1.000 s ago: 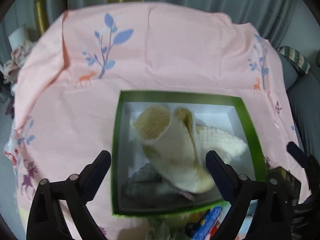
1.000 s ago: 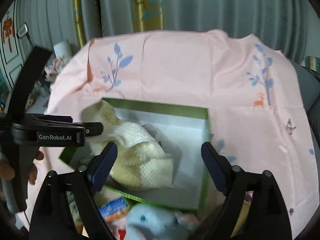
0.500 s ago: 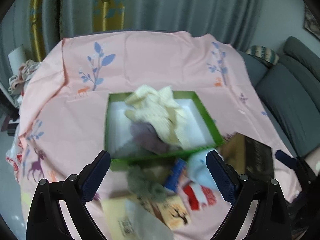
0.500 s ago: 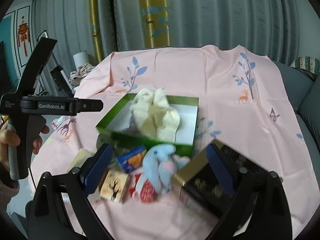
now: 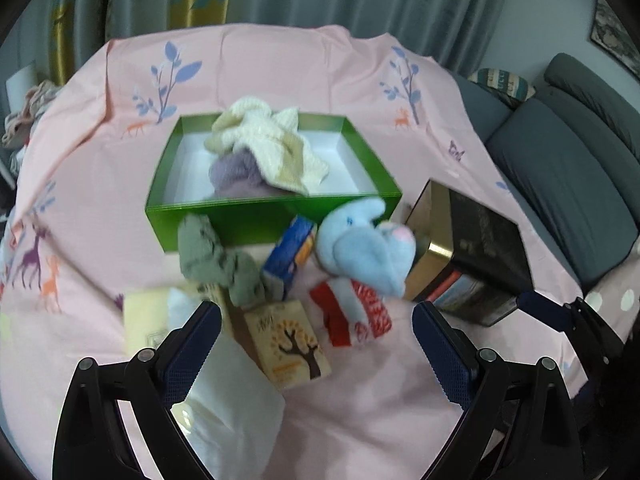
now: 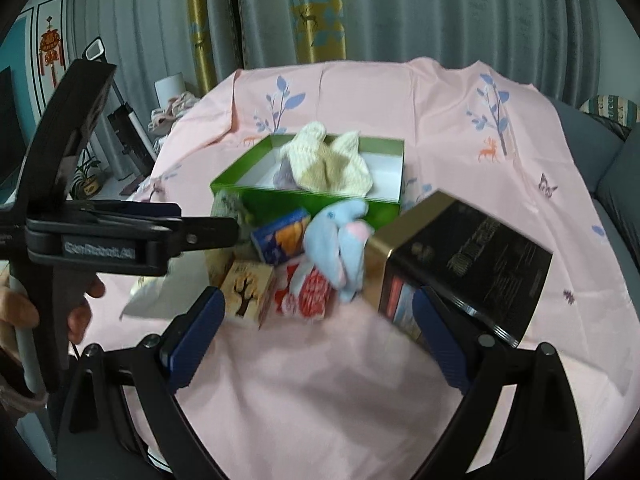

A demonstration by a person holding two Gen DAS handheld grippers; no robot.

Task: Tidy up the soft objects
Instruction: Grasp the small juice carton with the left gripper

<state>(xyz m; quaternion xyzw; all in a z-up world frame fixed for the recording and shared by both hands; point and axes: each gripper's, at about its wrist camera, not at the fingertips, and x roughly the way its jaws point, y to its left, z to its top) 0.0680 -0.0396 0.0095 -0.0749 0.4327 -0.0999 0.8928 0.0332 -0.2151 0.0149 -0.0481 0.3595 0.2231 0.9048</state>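
Worktop (image 5: 328, 80): draped in a pink cloth printed with blue sprigs and deer; carries everything listed below.

Green box (image 5: 276, 216): open, white-lined, toward the far middle. Evidently the bin for soft goods, since it alone holds textiles.
- Cream knitted cloth (image 5: 272, 148): heaped loosely inside, rising above the rim toward the far wall.
- Purple knitted item (image 5: 236, 176): under the cream one, partly covered.

Soft things not yet boxed, in front of the green box:
- Blue plush toy (image 5: 364, 248): leaning between the green box and the black-and-gold box.
- Grey-green cloth (image 5: 216, 260): crumpled against the box's near wall.
- Pale towel or cloth (image 5: 236, 400): nearest the left gripper; blurred, kind uncertain.

Hard goods among them, likely to stay out: blue carton (image 5: 290, 256), tree-print carton (image 5: 288, 344), red-and-white packet (image 5: 352, 312), black-and-gold box (image 5: 472, 252) tipped on its side with books or cartons showing inside.

Left gripper (image 5: 316, 352): fingers spread wide, nothing held, above the near clutter.
Right gripper (image 6: 316, 340): likewise spread wide and empty, facing the plush toy and packet.

Judgement: two items sorted, about three remaining; either gripper is placed to take the next.
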